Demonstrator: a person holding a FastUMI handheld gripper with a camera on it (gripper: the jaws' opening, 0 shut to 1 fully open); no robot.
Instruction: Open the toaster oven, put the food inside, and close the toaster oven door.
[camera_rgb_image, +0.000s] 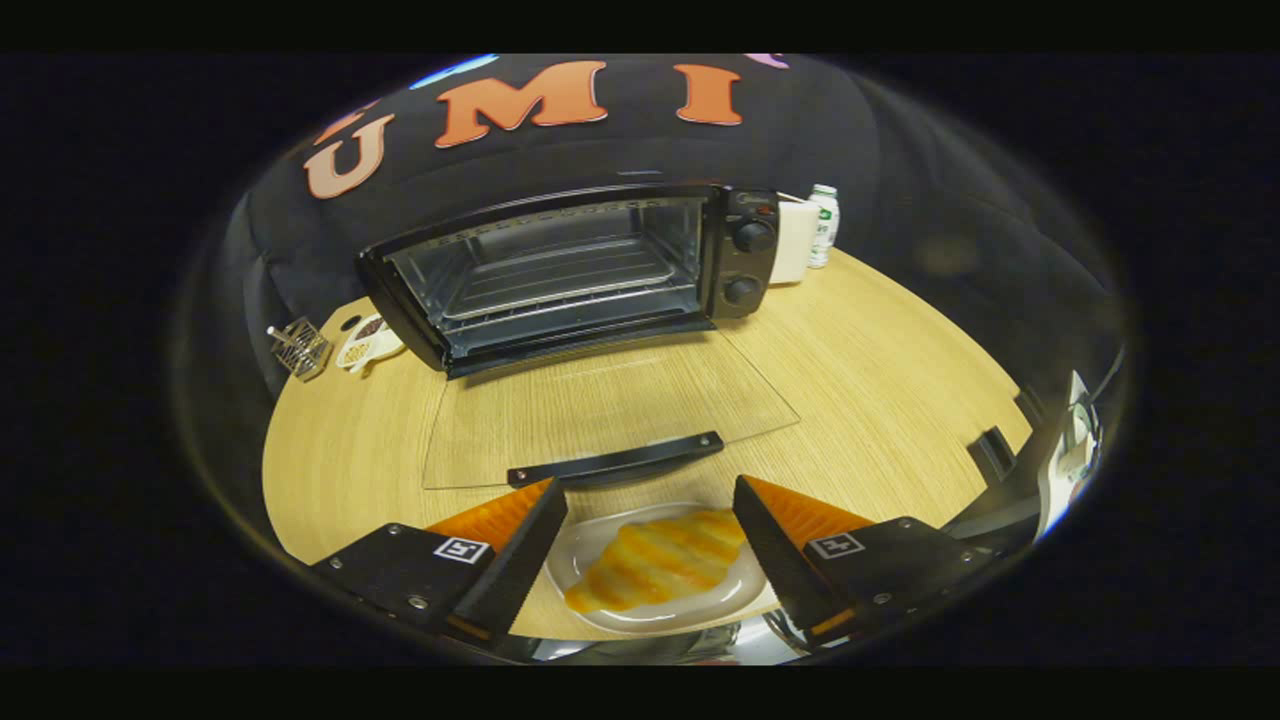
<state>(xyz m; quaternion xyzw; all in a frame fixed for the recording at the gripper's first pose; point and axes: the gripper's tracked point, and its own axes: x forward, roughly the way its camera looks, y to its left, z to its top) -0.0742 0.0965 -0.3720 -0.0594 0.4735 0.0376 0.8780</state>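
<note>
My gripper (650, 500) hangs over the near edge of the table (900, 380), fingers (525, 545) spread wide with nothing pressed between them. Down in the gap lies the pastry (660, 565), a ridged, golden, croissant-shaped piece with darker toasted stripes across its back. It rests on a plate (590, 545), pale and glossy, with a shallow rounded rim. Both fingers flank the plate's sides; I cannot tell whether either one touches the rim.

Just ahead of my fingertips is the oven door (600, 410), folded all the way down and lying flat above the tabletop. It is a clear glass pane, so the wood grain shows through it, and a dark, slightly curved bar handle (615, 460) runs along its near edge, between me and the oven's mouth. Beyond the door stands the oven (570, 270), a dark boxy shell with a shiny metal cavity. A wire rack (555, 280) of thin parallel bars sits inside. On its right face are two round dark knobs (752, 262), one above the other.

The table is light wood with a fine straight grain. Left of the oven sit a small wire holder (300, 347) and a little white dish (370, 342). Right of the oven, against the booth's wall, are a white box-like thing (795, 242) and a small white bottle (823, 225) with a green label.
</note>
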